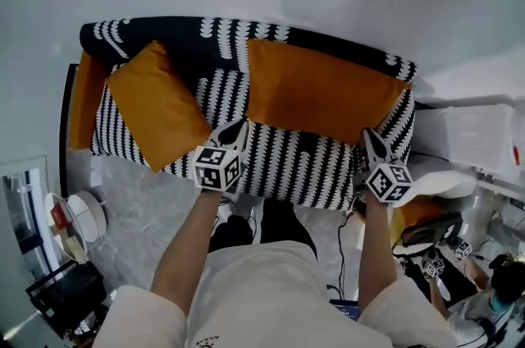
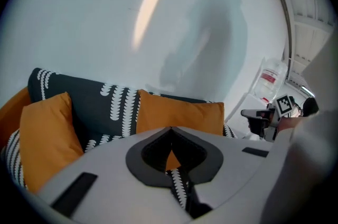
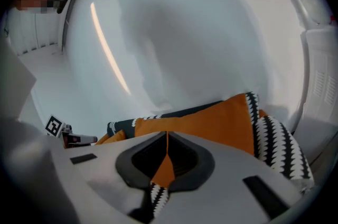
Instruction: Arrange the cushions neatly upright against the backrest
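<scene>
Cushions, orange, three in number, on a black-and-white patterned sofa point(image 1: 295, 162) set against a white wall.

Item one, long cushion point(image 1: 320, 96): stands upright against the backrest point(image 1: 205, 38) across the sofa's right half. Its right end reaches the right armrest.

Item two, square cushion point(image 1: 156, 108): on the left half of the seat, turned onto a corner like a diamond and leaning back. Its lowest corner reaches past the seat's front edge.

Item three, third cushion point(image 1: 84, 96): on edge at the far left armrest, just beside the square cushion.

Left tool point(image 1: 235, 127) point(image 2: 170, 136): jaws together, nothing between them. It is held over the seat's front part, in front of the long cushion's left end.

Right tool point(image 1: 373, 139) point(image 3: 167, 138): jaws together, nothing between them. It is held at the sofa's front right corner, below the long cushion's right end.
</scene>
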Available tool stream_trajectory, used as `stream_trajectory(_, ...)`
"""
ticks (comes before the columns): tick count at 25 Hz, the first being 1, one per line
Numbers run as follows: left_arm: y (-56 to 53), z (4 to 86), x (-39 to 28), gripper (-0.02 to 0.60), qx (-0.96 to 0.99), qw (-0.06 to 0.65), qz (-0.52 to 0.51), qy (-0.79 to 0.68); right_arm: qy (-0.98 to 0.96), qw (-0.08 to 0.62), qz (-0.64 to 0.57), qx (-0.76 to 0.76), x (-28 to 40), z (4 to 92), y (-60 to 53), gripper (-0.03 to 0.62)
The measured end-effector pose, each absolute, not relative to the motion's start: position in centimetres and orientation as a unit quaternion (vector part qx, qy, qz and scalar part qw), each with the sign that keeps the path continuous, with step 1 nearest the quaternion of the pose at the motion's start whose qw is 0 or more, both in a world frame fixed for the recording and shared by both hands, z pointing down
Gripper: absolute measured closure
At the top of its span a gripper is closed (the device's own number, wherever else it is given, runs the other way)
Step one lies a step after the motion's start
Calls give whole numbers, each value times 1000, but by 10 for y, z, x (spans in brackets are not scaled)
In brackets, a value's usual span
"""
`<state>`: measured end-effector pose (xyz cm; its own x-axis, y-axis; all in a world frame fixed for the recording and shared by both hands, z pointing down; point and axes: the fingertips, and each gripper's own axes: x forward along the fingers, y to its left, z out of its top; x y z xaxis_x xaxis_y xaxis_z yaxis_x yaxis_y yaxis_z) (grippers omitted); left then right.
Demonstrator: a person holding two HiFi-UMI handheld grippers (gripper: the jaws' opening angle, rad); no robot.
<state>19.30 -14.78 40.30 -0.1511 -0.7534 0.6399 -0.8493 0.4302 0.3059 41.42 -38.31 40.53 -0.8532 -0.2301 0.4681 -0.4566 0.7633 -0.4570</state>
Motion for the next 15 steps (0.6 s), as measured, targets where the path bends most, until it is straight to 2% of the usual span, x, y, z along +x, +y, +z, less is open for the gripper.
stream_trajectory(7, -37, 344, 228, 563, 545, 351, 31, -761, -938, 207, 271, 62, 353, 369, -215, 571)
stream_trajectory(15, 150, 323, 246, 563, 512, 341, 15, -788, -941, 229, 239, -67, 311, 334, 11, 571)
